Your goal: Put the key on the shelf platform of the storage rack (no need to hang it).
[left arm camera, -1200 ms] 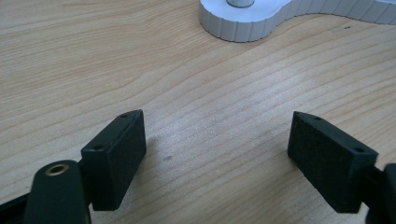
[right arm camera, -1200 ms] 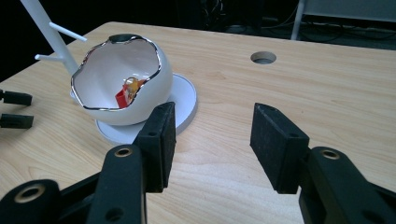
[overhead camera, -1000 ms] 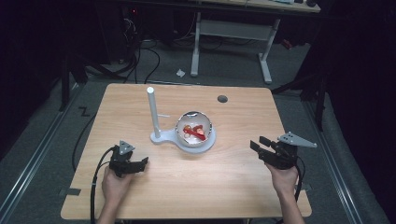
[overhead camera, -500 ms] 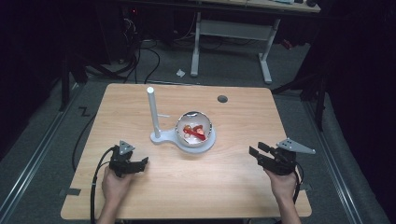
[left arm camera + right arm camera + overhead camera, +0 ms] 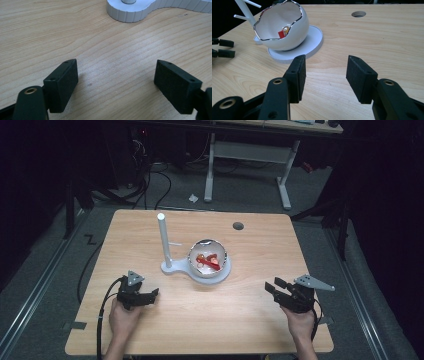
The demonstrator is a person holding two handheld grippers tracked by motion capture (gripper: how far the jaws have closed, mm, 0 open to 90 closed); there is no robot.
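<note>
A white bowl (image 5: pixel 220 255) with a wavy silver rim sits on the round end of a white stand (image 5: pixel 169 267) at the table's middle. Red pieces (image 5: pixel 209 262) lie inside the bowl. An upright white post (image 5: pixel 163 240) rises from the stand's left end. My left gripper (image 5: pixel 151 295) rests low at the front left, open and holding nothing, with the stand's base (image 5: pixel 132 12) ahead of it (image 5: pixel 116 75). My right gripper (image 5: pixel 271 285) is at the front right, open and holding nothing (image 5: pixel 325 72), pointing at the bowl (image 5: pixel 287 37) and its red piece (image 5: pixel 281 34).
The wooden table (image 5: pixel 250 325) has a round cable hole (image 5: pixel 238 226) near its far edge, also visible from the right gripper (image 5: pixel 358 13). A white desk frame (image 5: pixel 250 152) and cables stand on the dark floor beyond. Bare wood separates the two grippers.
My right gripper has drawn back a little toward the table's front edge. The left gripper, bowl and stand have not moved.
</note>
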